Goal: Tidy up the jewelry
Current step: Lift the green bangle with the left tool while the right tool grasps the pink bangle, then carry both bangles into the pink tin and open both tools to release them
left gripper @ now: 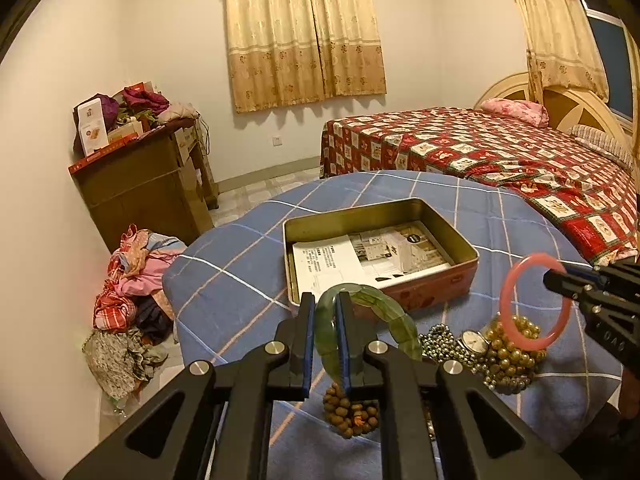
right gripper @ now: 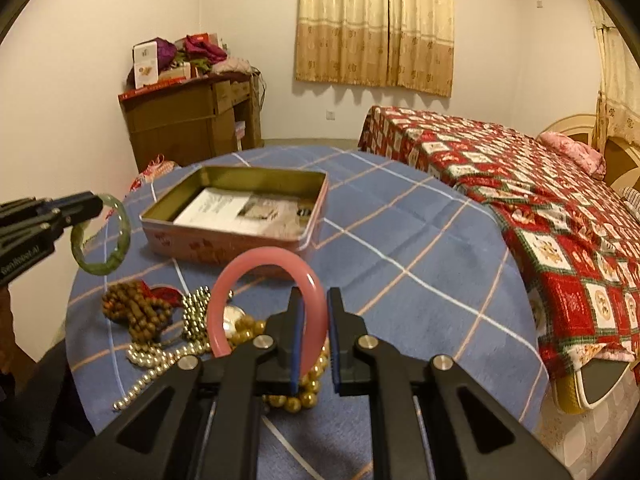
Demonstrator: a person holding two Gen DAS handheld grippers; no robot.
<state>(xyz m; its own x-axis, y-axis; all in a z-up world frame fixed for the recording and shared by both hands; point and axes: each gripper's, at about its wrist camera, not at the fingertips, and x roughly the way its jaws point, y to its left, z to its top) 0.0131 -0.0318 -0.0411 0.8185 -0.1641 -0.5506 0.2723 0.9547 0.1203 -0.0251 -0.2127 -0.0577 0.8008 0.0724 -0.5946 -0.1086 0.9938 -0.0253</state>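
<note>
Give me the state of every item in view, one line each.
Green bangle: held off the table by the left gripper.
Pink bangle: held off the table by the right gripper.
Tin: lidless, papers inside, no jewelry visible.
Beads: loose on the table.
Watch: among the beads.

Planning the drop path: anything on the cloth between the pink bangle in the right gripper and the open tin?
Nothing: in the right wrist view only bare blue checked cloth lies between the pink bangle and the tin.
</note>
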